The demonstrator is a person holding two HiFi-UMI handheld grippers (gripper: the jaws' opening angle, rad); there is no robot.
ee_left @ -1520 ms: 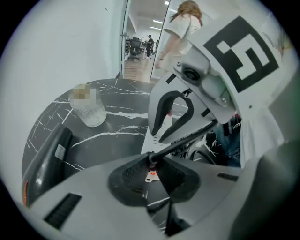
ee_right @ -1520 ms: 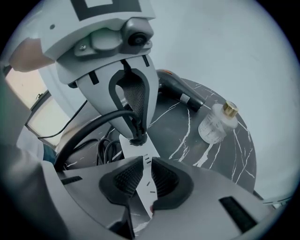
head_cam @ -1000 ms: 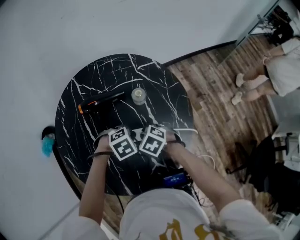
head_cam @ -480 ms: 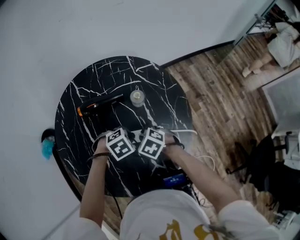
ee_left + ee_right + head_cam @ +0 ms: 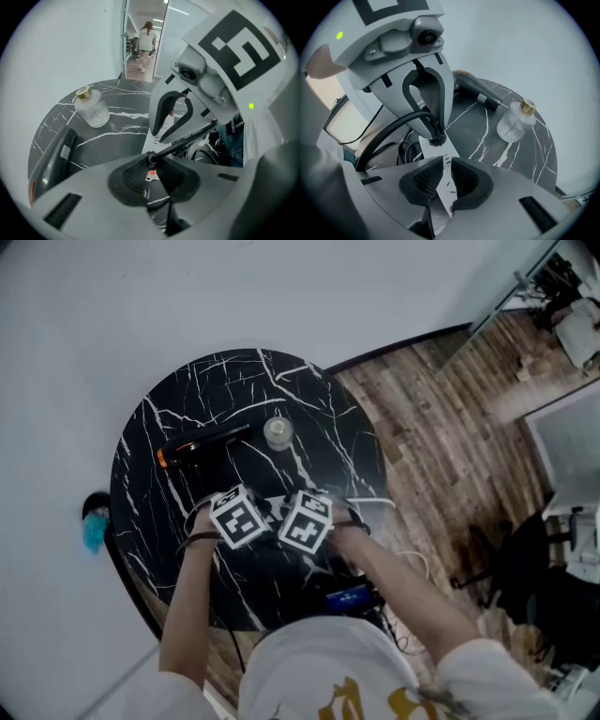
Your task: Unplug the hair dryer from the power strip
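Note:
On the round black marble table [image 5: 309, 409] a white power strip [image 5: 444, 185] lies between my two grippers. My right gripper [image 5: 443, 186] is shut on the strip's near end. My left gripper [image 5: 151, 180] is shut on the black plug [image 5: 436, 139], which sits in the strip's far end. The plug's black cable [image 5: 391, 129] loops away from there. The black hair dryer [image 5: 202, 444] lies at the table's back left, apart from both grippers. In the head view both marker cubes stand side by side and hide the jaws.
A clear bottle with a gold cap [image 5: 277, 430] stands behind the grippers, near the dryer's handle. Loose cables [image 5: 412, 563] hang off the table's front right over the wooden floor [image 5: 450, 427]. A blue object [image 5: 94, 532] lies by the table's left edge. A person [image 5: 146, 40] stands far off.
My left gripper has rolled a little on the spot. Both hands stay where they were, and the plug and strip have not shifted.

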